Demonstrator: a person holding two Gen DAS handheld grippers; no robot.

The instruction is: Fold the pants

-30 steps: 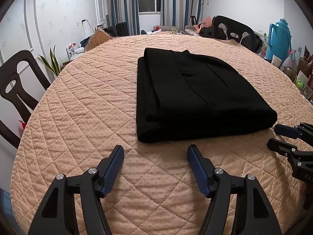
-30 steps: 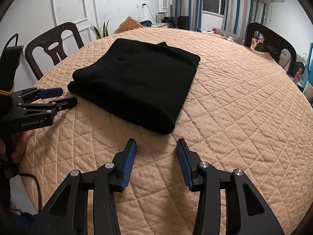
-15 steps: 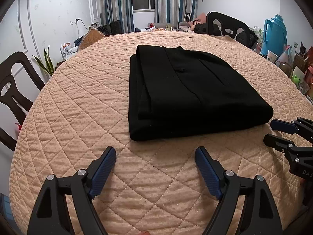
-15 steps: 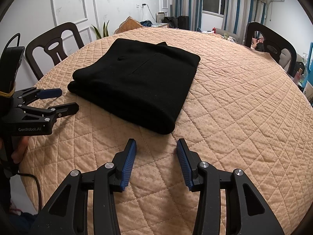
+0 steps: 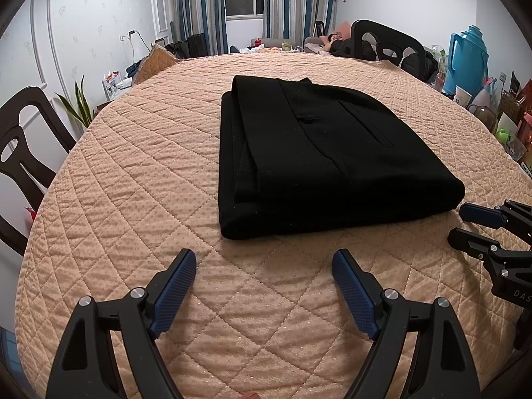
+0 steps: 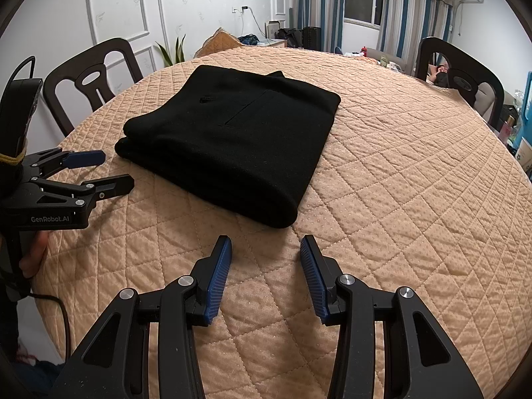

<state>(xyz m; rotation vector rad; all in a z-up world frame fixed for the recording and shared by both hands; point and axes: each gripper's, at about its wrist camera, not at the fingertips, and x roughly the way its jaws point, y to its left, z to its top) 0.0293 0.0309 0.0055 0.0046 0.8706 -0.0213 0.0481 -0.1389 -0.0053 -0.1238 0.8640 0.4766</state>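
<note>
Since a second ago, the left tongs (image 5: 264, 276) have spread their fingers noticeably wider, while the right tongs (image 6: 265, 259) hold the same moderate gap; neither grips anything. Both hover low over the quilted bench (image 5: 133, 173), just short of the pants (image 5: 319, 153).

The pants lie as a compact black rectangle in several layers near the middle of the bench, a pocket slit showing on top. By that look the folding is judged done or nearly so.

One risk is that a further grab catches only the top layer at the near edge and peels the stack open. Another is that a finger dragged along the soft quilt bunches the cover and shoves the bundle askew. Because the two tools sit close together at the near side, they could also knock each other if both move in at once.

From the left tongs, the bundle's near folded edge lies at twelve o'clock, a little toward one, close ahead. From the right tongs, its near corner sits at twelve o'clock and the bulk stretches toward eleven. The left tongs appear there at nine o'clock, apart from the cloth.
</note>
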